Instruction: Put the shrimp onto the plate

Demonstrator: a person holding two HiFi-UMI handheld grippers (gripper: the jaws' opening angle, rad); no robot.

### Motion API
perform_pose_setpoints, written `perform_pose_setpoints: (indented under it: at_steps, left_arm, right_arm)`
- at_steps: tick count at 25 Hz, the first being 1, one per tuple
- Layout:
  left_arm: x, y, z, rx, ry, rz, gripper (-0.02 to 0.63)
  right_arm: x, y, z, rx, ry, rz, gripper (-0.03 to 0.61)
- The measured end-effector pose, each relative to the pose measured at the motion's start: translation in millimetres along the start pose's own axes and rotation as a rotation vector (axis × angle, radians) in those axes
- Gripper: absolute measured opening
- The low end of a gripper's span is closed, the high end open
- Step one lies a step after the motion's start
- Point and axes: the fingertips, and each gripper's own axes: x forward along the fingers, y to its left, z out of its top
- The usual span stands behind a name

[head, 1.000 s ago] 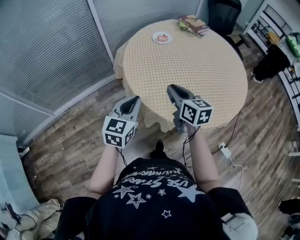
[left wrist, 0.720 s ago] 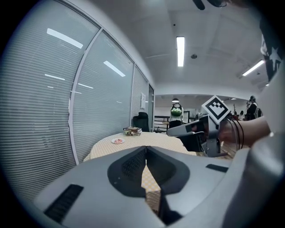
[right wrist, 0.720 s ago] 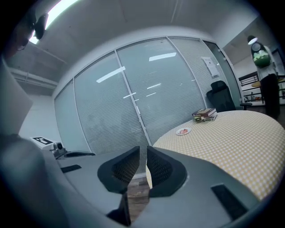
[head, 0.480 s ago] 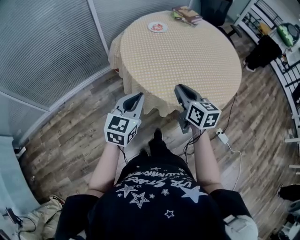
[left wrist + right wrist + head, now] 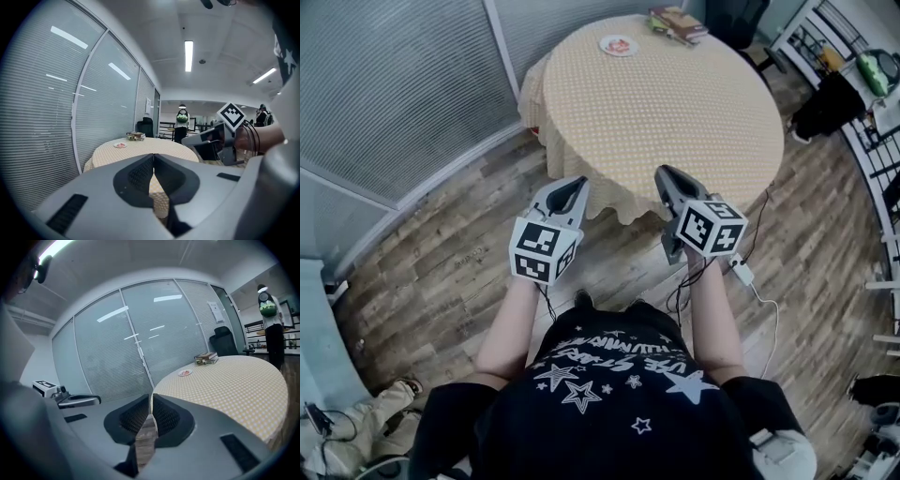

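Observation:
A small white plate [image 5: 619, 44] with something reddish-orange on it lies at the far edge of the round table [image 5: 675, 122], which has a yellow checked cloth. It is too small to tell whether that is the shrimp. The plate [image 5: 120, 145] also shows far off in the left gripper view, and the plate [image 5: 185, 372] in the right gripper view. My left gripper [image 5: 577, 184] and right gripper [image 5: 660, 172] hang side by side over the wooden floor, just short of the table's near edge. Both are shut with nothing in them.
A stack of books [image 5: 678, 23] lies at the table's far side, with a dark office chair [image 5: 741, 19] behind it. A glass wall with blinds [image 5: 394, 94] runs along the left. White shelving [image 5: 853, 56] stands at the right. A power strip [image 5: 741, 274] with its cable lies on the floor.
The table has slid up and away in the head view as the viewpoint shifted. Both grippers have stayed shut near its front edge, the right one drifting slightly right.

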Motion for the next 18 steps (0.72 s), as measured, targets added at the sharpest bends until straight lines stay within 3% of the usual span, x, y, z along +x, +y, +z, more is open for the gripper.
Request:
perform_pose_setpoints:
  at_steps: [8, 18]
  left_arm:
    - [-12, -19, 8, 0.0, -0.01, 0.096, 0.009]
    - [-26, -76, 17, 0.025, -0.012, 0.137, 0.009]
  right_arm:
    - [-10, 13, 8, -0.064, 0.006, 0.131, 0.043]
    - [-57, 5, 13, -0.082, -0.01, 0.192, 0.043]
